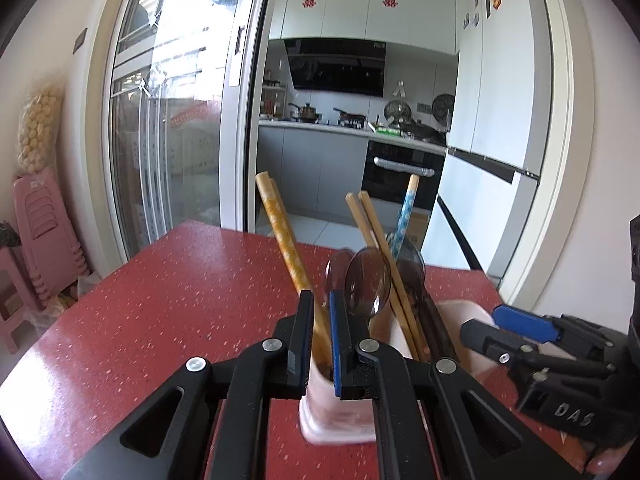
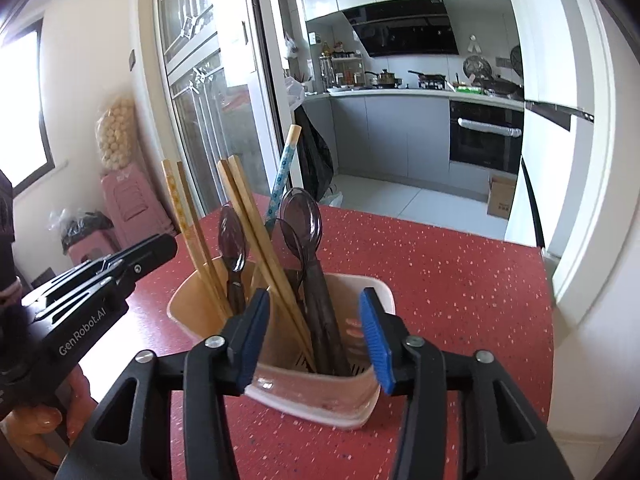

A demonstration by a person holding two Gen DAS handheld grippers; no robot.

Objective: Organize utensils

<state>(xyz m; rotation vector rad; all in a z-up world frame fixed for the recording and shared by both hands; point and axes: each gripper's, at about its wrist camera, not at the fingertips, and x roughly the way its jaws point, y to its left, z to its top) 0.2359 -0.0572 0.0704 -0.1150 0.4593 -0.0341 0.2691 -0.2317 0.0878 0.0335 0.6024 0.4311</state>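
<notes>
A pinkish plastic utensil holder (image 2: 320, 396) (image 1: 336, 420) stands on the red speckled table (image 2: 440, 280). Upright in it are yellow-patterned chopsticks (image 2: 176, 196) (image 1: 280, 224), plain wooden chopsticks (image 2: 244, 204) (image 1: 372, 228), a blue-patterned chopstick (image 2: 284, 164) (image 1: 406, 216) and dark translucent spoons (image 2: 302, 216) (image 1: 368, 280). My right gripper (image 2: 314, 296) (image 1: 484, 322) is open at the holder's near rim, its pads clear of the spoon handles between them. My left gripper (image 1: 320, 300) (image 2: 168, 246) is shut, its tip right beside the yellow-patterned chopsticks. Whether it touches them I cannot tell.
The table's far edge (image 1: 224, 228) lies close behind the holder. Stacked pink stools (image 1: 44, 220) stand at the left by a glass sliding door (image 1: 168, 120). A kitchen and a white fridge (image 1: 500, 100) lie beyond. A hand (image 2: 40, 420) grips the left tool.
</notes>
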